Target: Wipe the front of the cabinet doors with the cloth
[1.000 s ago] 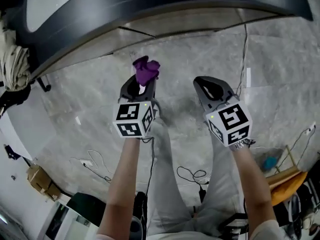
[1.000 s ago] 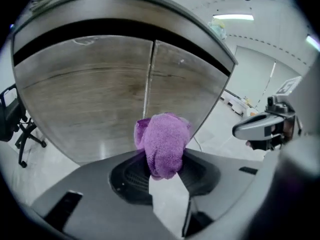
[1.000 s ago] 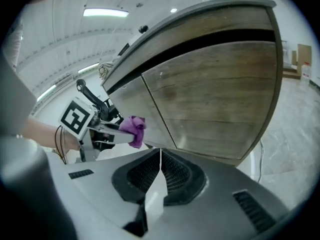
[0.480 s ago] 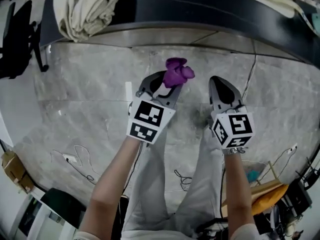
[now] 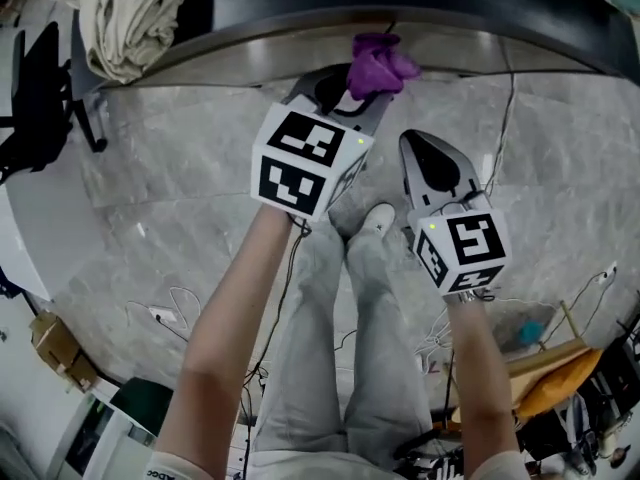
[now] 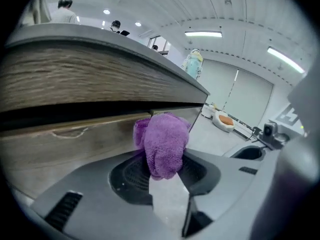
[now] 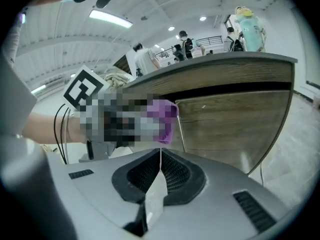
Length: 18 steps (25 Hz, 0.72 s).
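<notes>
Head view, left gripper [image 5: 345, 93] fingers clamped on purple cloth [image 5: 378, 63], now raised to cabinet doors [image 6: 65, 139], right gripper [image 5: 420, 153] fingers together

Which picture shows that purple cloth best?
The left gripper view: the purple cloth sits large and central, pinched in the left tool. The head view shows it small; the right gripper view shows only part.
</notes>
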### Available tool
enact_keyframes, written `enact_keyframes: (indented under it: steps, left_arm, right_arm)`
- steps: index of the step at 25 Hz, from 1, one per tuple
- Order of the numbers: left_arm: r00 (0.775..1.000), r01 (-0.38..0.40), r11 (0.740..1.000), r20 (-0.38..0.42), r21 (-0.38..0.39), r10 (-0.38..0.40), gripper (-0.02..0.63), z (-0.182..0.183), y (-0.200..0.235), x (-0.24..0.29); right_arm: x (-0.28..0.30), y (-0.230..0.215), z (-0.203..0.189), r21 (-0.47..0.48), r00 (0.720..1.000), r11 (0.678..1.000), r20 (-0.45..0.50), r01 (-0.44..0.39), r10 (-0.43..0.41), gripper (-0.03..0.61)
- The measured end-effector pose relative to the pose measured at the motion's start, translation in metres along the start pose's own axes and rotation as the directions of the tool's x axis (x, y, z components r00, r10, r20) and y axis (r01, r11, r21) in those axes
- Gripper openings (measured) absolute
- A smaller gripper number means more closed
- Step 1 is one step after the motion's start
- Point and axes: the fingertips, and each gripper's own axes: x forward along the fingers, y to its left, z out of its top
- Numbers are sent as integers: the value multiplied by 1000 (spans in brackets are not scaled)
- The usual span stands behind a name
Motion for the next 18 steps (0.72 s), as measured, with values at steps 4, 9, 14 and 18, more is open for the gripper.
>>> enact_keyframes:
  steps: [4,9,14,18]
  left_arm:
    - [999,-48,999,-7,20,48,137,15,-2,6]
    - [998,-66,998,1,-8,66,137,17,13,11]
    - [995,-104,994,9,-32,104,137,1,44,-5]
    - [989,-148,983,6,-110,150,137,-14,88,-44]
  right_arm:
    - [-14,-8,10,1,1000,1000,23,-18,18,29]
    - [-12,-15,8,-24,1000,1000,16,-17,17,29]
    - [7,-3,-1,-42,1000,999,-19,-7,6,29]
    - [29,21,8,5,1000,1000,-9,25,-25,29]
